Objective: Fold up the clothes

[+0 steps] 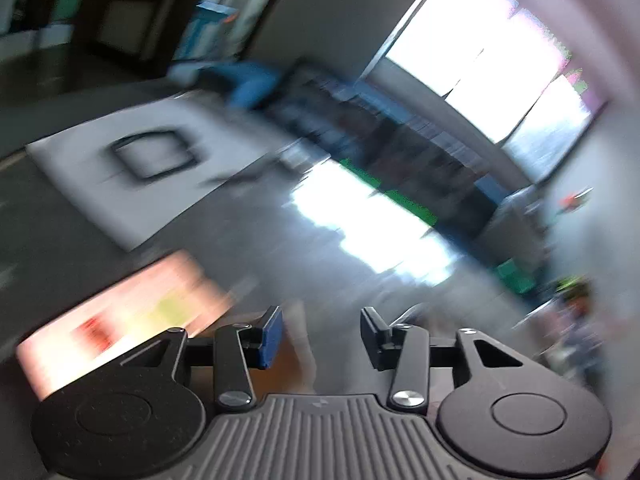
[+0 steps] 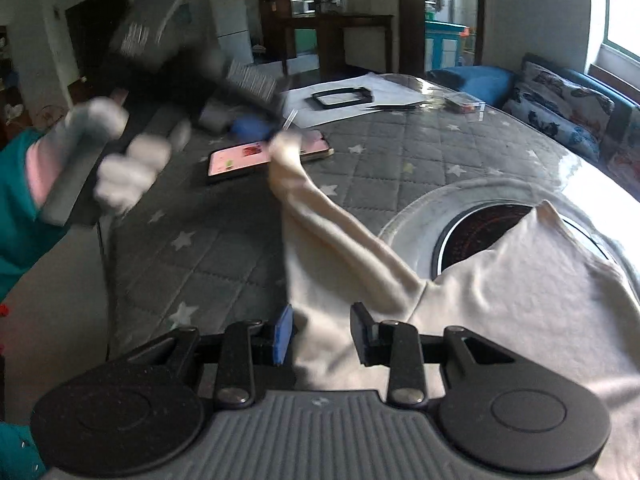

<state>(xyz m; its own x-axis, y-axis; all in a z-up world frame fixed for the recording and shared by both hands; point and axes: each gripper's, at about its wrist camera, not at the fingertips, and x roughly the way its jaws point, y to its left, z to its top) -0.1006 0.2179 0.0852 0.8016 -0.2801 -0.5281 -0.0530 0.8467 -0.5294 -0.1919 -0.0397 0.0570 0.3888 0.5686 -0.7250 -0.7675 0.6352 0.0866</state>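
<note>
A cream long-sleeved garment point(image 2: 500, 300) lies on the grey quilted table point(image 2: 420, 148) in the right wrist view. One sleeve point(image 2: 320, 216) stretches up and left to the tips of my left gripper point(image 2: 276, 136), which is blurred and held by a white-gloved hand; whether it pinches the cuff is unclear. My right gripper point(image 2: 322, 334) is open, its fingers on either side of a fold of the garment's edge. In the blurred left wrist view my left gripper point(image 1: 322, 336) has its jaws apart with a faint pale strip between them.
A phone point(image 2: 264, 156) with a pink lit screen lies on the table, also in the left wrist view point(image 1: 120, 320). White paper with a black frame point(image 2: 344, 98) lies at the far side. A round hotplate point(image 2: 488, 236) sits under the garment. Blue cushions point(image 2: 560, 108) line the right.
</note>
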